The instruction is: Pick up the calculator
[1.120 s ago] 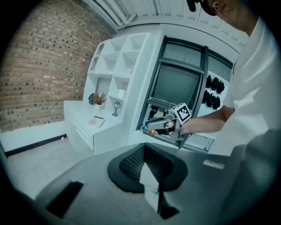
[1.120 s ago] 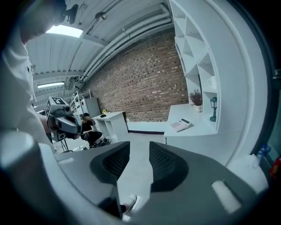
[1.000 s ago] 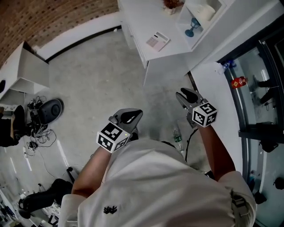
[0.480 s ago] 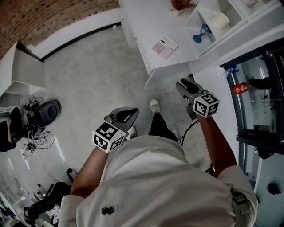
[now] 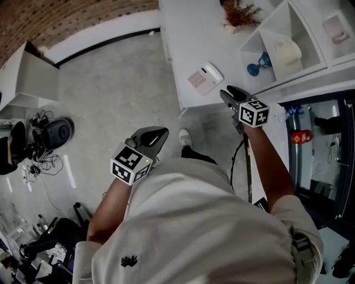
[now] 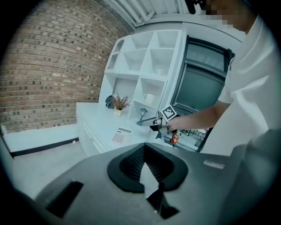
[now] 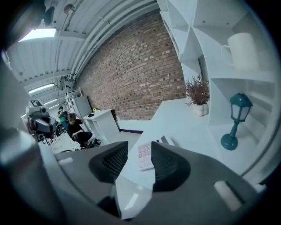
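Two grippers are showing. Nearest, the left gripper (image 5: 161, 133) is hanging over the concrete floor (image 5: 111, 83), its jaws parted only narrowly and gripping nothing. The right gripper (image 5: 226, 91) is hovering at the edge of the white counter (image 5: 188, 33), its jaws opening with nothing pressed between them (the one calculator (image 5: 204, 78) is merely showing through their gap). That calculator is lying flat on the counter just beyond the right gripper, apart from it. Farther back, one potted dried plant (image 5: 239, 14) is standing on the counter. The shelf unit (image 5: 266, 39) is holding one teal lamp (image 5: 258, 65) and one white mug (image 5: 288, 52), each in its own compartment. Only the right gripper view is showing people (image 7: 74, 129) sitting by a far white desk (image 7: 103, 121).
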{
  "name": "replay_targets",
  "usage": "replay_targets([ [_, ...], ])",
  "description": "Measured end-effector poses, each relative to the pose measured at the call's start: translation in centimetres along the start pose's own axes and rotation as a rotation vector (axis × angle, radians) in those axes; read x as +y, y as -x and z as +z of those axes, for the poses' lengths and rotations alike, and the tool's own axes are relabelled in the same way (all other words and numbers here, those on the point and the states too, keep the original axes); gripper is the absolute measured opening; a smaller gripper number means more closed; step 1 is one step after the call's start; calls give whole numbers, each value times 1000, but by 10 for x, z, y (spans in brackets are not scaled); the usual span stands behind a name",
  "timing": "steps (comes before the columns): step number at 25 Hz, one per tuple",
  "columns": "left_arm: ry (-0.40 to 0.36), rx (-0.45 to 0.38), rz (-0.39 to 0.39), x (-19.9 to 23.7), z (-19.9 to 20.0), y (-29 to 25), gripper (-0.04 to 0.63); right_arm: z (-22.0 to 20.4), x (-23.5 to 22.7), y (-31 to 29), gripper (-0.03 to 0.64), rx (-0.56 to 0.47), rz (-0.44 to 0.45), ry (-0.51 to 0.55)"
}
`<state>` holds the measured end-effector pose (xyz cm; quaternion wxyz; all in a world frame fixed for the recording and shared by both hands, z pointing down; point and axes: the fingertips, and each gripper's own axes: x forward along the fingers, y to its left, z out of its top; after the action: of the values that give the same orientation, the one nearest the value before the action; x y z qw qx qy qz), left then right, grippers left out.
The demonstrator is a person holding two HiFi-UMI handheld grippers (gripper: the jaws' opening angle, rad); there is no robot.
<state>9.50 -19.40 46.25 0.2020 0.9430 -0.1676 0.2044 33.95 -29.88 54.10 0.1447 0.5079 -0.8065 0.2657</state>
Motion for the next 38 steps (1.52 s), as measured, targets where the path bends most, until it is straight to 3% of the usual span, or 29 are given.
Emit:
replay_targets([
  [8,44,-9,109,30,38,-50,6,-3,-79,-70,199,69,78,-95],
  [17,105,6,202,42,47,-76,6,-21,-111,-125,219,145,187,-190],
  [26,137,13,260,56,52,-84,6,-30,-105,-148,217,221,301,-260],
  [34,150,20,270,64,51,-86,6,-43,-90,-158,138,369,353,-256],
  [38,152,15,274,66,50,-83,6,-43,-87,-159,113,382,379,-312],
])
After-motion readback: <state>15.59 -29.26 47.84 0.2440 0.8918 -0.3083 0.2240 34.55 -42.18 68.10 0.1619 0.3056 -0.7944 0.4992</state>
